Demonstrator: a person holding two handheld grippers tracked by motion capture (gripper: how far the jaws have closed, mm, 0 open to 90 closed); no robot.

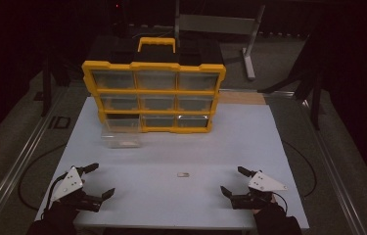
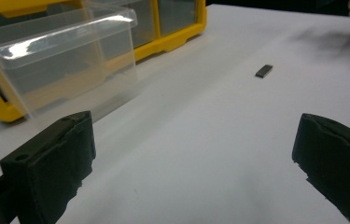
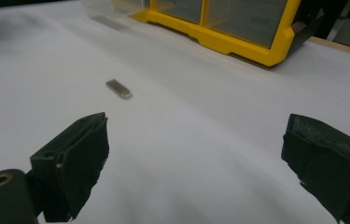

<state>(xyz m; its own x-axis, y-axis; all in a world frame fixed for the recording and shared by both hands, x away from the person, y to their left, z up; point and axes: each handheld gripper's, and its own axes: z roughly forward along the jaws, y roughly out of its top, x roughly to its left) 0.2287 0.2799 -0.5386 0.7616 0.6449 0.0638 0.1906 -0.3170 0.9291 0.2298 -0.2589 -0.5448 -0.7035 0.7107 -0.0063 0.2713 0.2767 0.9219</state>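
— Both grippers sit at the near edge of the white table (image 1: 269,127): the left gripper (image 1: 96,179) and right gripper (image 1: 233,180), each with jaws spread wide, holding nothing.

— And the small metal piece (image 1: 183,174)?

— Flat on the table between them, nearer the right gripper, touching neither. Farther back, a clear drawer (image 1: 121,132) is pulled out of the yellow organizer (image 1: 154,90).

No lettering, label, brand, number or sign can be read anywhere, neither on the yellow drawer cabinet (image 1: 154,93) at the table's far edge nor on the small flat piece (image 1: 183,174) near its front edge.
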